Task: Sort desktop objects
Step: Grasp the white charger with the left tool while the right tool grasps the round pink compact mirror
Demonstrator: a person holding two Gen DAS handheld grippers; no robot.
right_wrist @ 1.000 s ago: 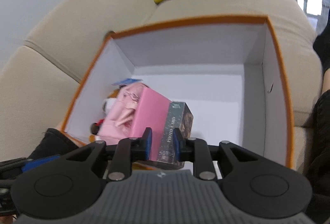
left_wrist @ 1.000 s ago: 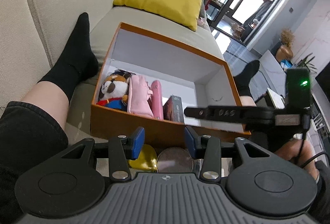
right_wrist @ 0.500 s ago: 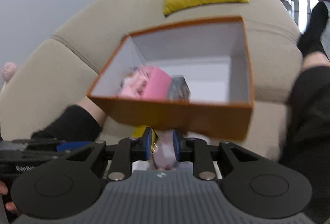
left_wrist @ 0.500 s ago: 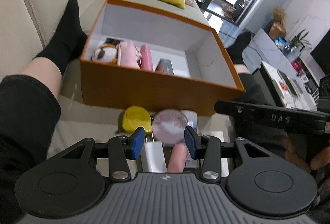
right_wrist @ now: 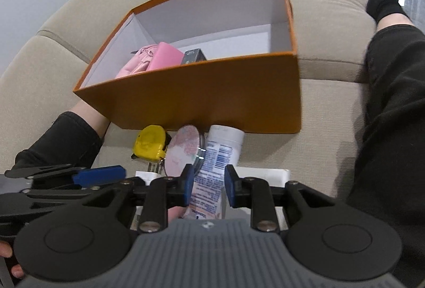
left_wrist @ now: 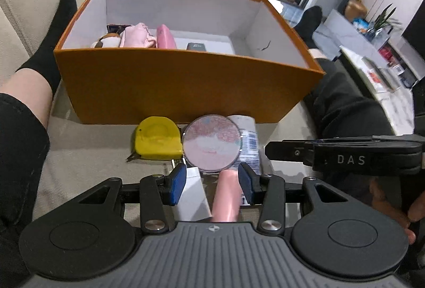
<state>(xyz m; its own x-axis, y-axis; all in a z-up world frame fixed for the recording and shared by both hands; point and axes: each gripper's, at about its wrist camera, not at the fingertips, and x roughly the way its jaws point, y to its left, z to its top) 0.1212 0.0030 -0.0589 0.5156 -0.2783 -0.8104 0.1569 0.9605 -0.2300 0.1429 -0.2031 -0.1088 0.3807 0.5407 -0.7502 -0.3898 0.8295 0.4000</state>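
Both claws now outside orange box (left_wrist: 183, 86), w/ toys inside.

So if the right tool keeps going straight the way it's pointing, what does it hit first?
Most likely the white tube lying on the sofa: it runs right between the right tool's open fingers. Past it stands the orange box. How much gap is left is hard to judge.

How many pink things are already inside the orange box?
2: a soft pink pouch beside the plush toy, and a pink case standing right of the pouch. The box's front wall may hide more.
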